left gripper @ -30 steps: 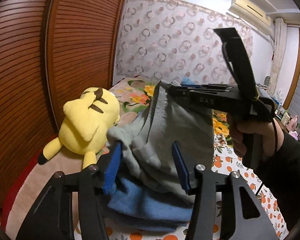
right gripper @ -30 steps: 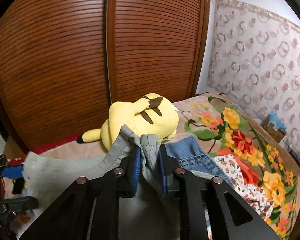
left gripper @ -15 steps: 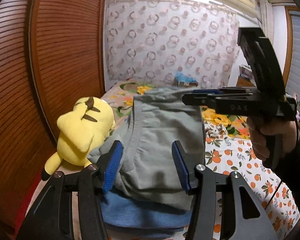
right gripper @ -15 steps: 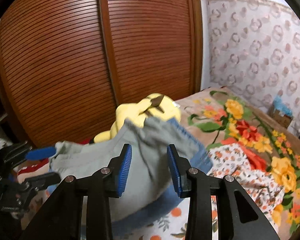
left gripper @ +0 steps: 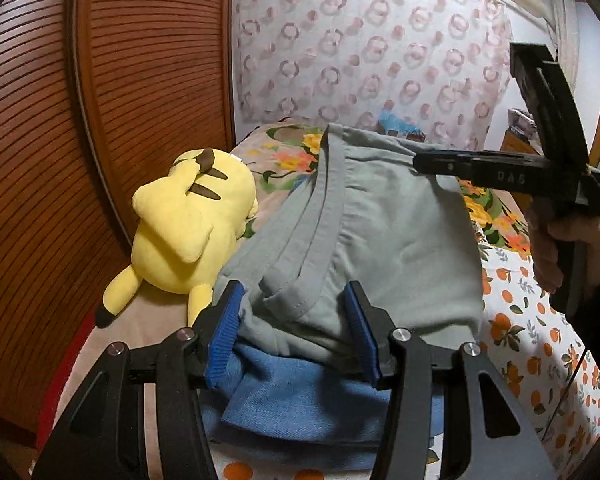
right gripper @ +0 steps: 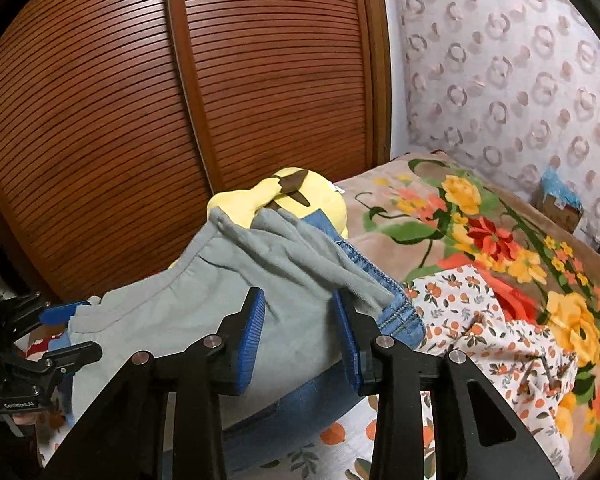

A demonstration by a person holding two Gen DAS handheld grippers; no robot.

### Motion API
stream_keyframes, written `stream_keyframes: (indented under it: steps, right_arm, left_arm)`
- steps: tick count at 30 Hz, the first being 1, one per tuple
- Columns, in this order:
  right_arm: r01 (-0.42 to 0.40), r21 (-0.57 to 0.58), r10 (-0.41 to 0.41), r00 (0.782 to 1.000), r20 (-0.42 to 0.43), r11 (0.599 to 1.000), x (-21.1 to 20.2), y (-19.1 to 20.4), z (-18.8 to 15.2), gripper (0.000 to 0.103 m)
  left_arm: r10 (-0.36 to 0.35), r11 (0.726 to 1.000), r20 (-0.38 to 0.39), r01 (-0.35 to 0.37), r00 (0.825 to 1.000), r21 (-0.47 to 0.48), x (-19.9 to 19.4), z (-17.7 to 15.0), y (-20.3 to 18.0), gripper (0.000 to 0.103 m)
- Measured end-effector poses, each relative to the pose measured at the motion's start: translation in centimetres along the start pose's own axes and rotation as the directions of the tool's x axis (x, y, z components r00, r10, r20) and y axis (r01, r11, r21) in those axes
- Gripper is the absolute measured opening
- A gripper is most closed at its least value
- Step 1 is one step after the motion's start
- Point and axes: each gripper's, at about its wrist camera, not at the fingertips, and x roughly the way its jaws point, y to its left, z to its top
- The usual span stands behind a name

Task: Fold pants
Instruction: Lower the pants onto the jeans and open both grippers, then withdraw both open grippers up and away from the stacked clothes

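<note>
The folded grey-green pants lie on top of folded blue jeans on the bed; they also show in the right wrist view. My left gripper is open, its blue pads on either side of the near edge of the pants without pinching them. My right gripper is open just over the pants' other end, with the jeans under it. The right gripper also shows from the side in the left wrist view.
A yellow plush toy lies beside the pile, against the brown slatted wardrobe doors. A floral blanket and an orange-print sheet cover the bed. A patterned curtain hangs behind.
My right gripper opened and let go of the grey-green pants, which dropped flat onto the jeans. Both grippers have drawn back slightly from the pile.
</note>
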Motion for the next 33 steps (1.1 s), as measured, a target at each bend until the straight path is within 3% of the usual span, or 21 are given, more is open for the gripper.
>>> stream_keyframes:
  steps: [15,33]
  right_arm:
    - [0.050,0.040,-0.050,0.999,-0.002,0.998,1.6,0.6,-1.2,0.037]
    - [0.092,0.110,-0.100,0.993,0.068,0.990,-8.8,5.6,-5.2,0.037]
  left_arm:
    - [-0.042,0.998,-0.012,0.041,0.999,-0.038,-0.2,-0.3,0.9,0.053]
    - [-0.046,0.997,0.062,0.043,0.997,0.058,-5.5,0.3,-1.4,0.054]
